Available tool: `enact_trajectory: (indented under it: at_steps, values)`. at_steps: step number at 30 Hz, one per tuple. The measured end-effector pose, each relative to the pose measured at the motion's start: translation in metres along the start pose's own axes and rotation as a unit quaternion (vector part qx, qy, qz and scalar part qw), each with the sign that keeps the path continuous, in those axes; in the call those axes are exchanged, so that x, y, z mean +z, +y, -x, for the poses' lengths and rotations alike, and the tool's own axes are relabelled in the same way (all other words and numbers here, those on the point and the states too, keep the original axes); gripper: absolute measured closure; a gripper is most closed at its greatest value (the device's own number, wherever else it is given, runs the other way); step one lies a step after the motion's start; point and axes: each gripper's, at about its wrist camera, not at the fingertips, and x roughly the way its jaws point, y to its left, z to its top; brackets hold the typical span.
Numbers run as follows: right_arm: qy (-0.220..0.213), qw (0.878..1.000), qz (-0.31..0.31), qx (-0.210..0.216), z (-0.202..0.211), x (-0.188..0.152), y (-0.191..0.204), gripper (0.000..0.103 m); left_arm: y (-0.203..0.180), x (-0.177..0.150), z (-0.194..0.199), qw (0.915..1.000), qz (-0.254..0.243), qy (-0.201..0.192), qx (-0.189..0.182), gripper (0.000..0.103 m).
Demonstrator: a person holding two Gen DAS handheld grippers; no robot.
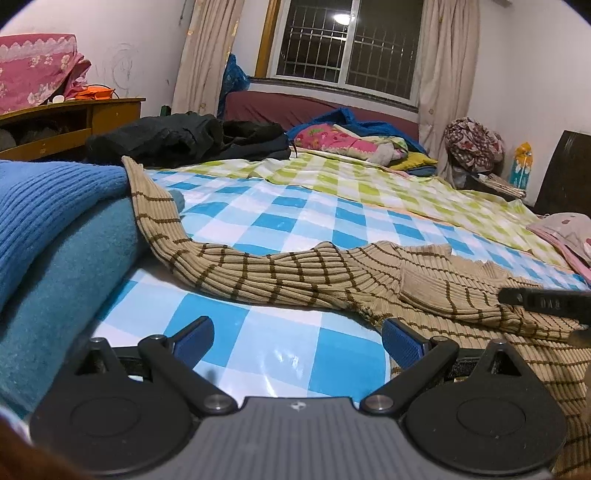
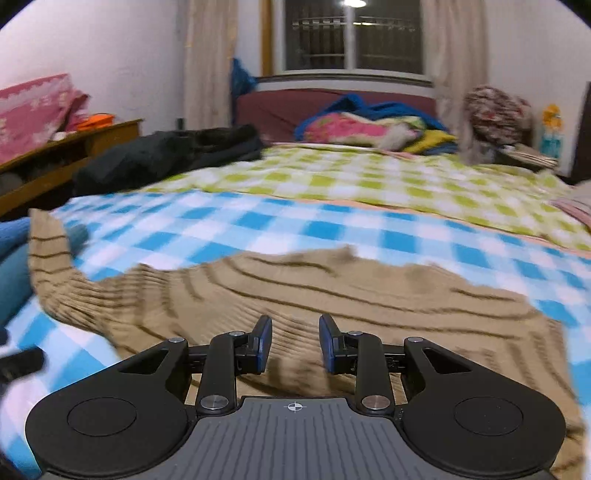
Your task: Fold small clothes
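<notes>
left gripper (image 1: pixel 297 338) wide open, empty, over blue check sheet (image 1: pixel 258 218). right gripper (image 2: pixel 295 341) half open w/ nothing clamped, above tan striped sweater (image 2: pixel 332 291).

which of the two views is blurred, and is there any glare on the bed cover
The right wrist view is smeared by motion: the striped sweater and the checked cover look streaky. The left wrist view is sharp, with white glare patches on the glossy blue squares near the left gripper. Both views bend straight lines at the edges, and a lamp reflects in the window.
</notes>
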Motion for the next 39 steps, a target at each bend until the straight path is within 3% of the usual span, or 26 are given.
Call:
enact_trajectory:
  at_steps: [4, 7, 18, 23, 28, 36, 39]
  values:
    - [0.048, 0.998, -0.013, -0.031, -0.017, -0.015, -0.020, 0.075, -0.006, 0.000, 0.003, 0.9999, -0.010, -0.007, 0.005, 0.001]
    - [0.042, 0.998, -0.022, -0.032, -0.017, -0.015, -0.018, 0.074, -0.009, 0.002, 0.009, 0.9995, -0.016, -0.018, 0.022, 0.001]
    - [0.012, 0.997, 0.004, 0.078, 0.041, -0.013, 0.024, 0.074, 0.031, 0.037, 0.031, 0.9913, 0.000, -0.035, 0.127, 0.000]
    - [0.017, 0.993, 0.001, 0.118, 0.051, -0.020, 0.047, 0.072, 0.067, 0.063, -0.003, 0.9881, 0.054, -0.015, 0.143, 0.000]
    - [0.020, 0.989, -0.006, 0.144, 0.042, -0.018, 0.063, 0.072, 0.086, 0.065, -0.040, 0.9827, 0.082, -0.006, 0.166, 0.000]
    - [0.034, 0.986, -0.011, 0.161, 0.030, -0.023, 0.066, 0.072, 0.074, 0.075, -0.069, 0.9787, 0.050, -0.041, 0.195, 0.000]
    - [0.035, 0.985, -0.016, 0.166, 0.027, -0.024, 0.064, 0.072, 0.077, 0.080, -0.083, 0.9774, 0.049, -0.036, 0.203, 0.021]
